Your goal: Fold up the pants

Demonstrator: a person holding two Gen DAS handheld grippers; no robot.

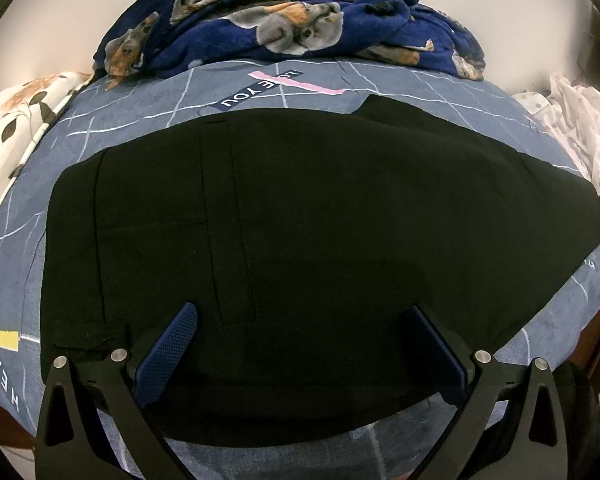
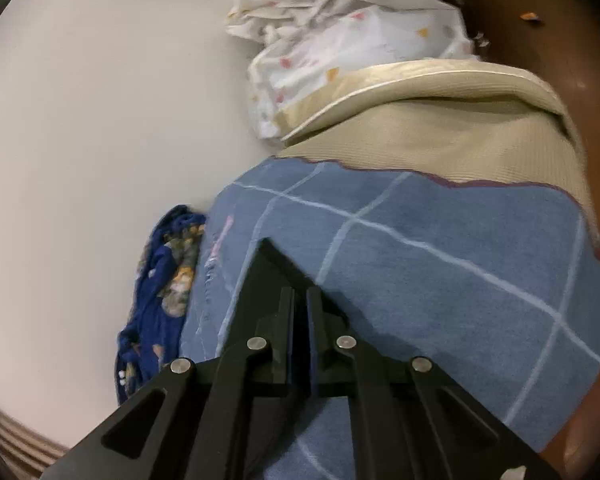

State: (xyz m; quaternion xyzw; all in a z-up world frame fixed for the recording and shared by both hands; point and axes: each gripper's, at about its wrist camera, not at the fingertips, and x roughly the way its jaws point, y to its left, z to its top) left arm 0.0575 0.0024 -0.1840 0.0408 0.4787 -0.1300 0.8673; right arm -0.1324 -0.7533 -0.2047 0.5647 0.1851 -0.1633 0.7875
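Black pants [image 1: 300, 200] lie spread flat across the blue grid-patterned bedsheet [image 1: 140, 120] in the left wrist view, waistband end to the left. My left gripper [image 1: 302, 312] hovers over their near edge, open wide, nothing pinched between its blue pads [image 1: 168, 352]. In the right wrist view my right gripper [image 2: 300, 294] is shut on a corner of the pants, and a black triangle of fabric [image 2: 266, 268] sticks out past its fingertips above the bedsheet [image 2: 420, 280]. The rest of the pants is hidden in that view.
A crumpled navy dog-print blanket [image 1: 280, 20] lies at the far side of the bed by the wall, also the blanket [image 2: 160, 280]. A white dotted cloth [image 1: 580, 128] is heaped at the right; a floral pillow [image 1: 12, 128] at the left. A beige mattress edge [image 2: 440, 128] shows beyond the sheet.
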